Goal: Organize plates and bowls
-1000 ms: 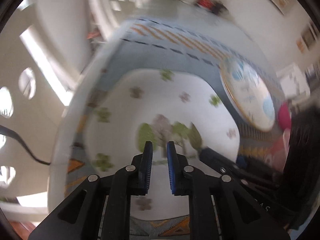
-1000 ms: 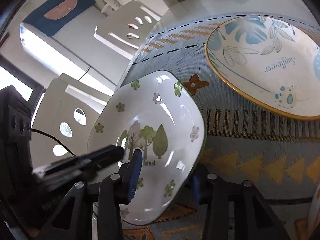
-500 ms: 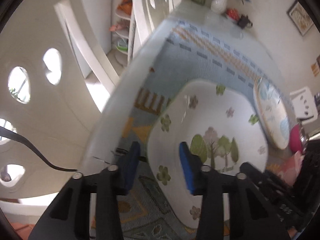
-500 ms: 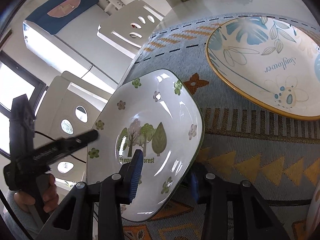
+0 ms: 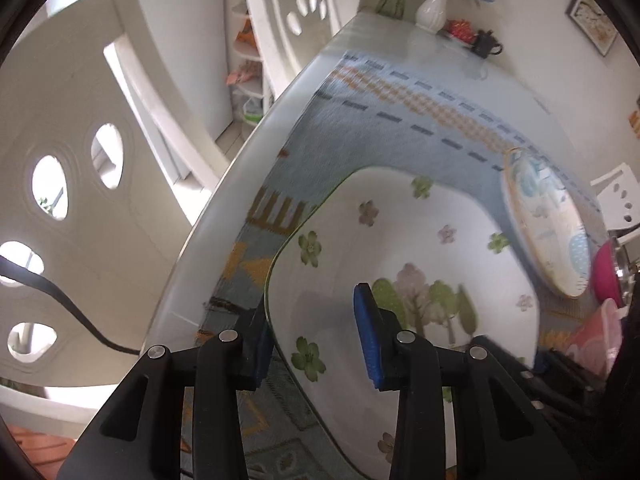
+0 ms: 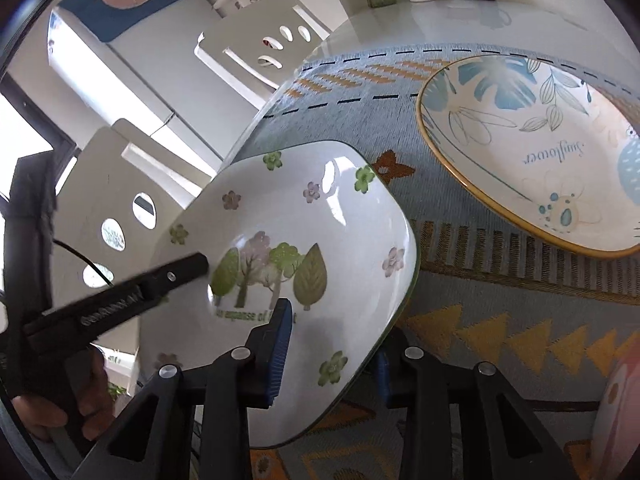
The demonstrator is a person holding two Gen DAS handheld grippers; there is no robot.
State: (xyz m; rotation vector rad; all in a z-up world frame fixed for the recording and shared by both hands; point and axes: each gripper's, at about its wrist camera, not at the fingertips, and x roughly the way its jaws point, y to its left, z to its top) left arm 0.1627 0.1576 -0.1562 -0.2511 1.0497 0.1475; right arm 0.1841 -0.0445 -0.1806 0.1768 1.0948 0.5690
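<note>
The worktop has a blue patterned cloth on it. A big round plate with blue leaves lies flat on the cloth. Beside it, a square tree plate is tipped up. The right gripper is closing on its near edge. The left gripper straddles the other edge, its fingers apart.

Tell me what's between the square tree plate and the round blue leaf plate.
Only bare patterned table mat lies between the square plate and the round plate; the right wrist view shows it best.
</note>
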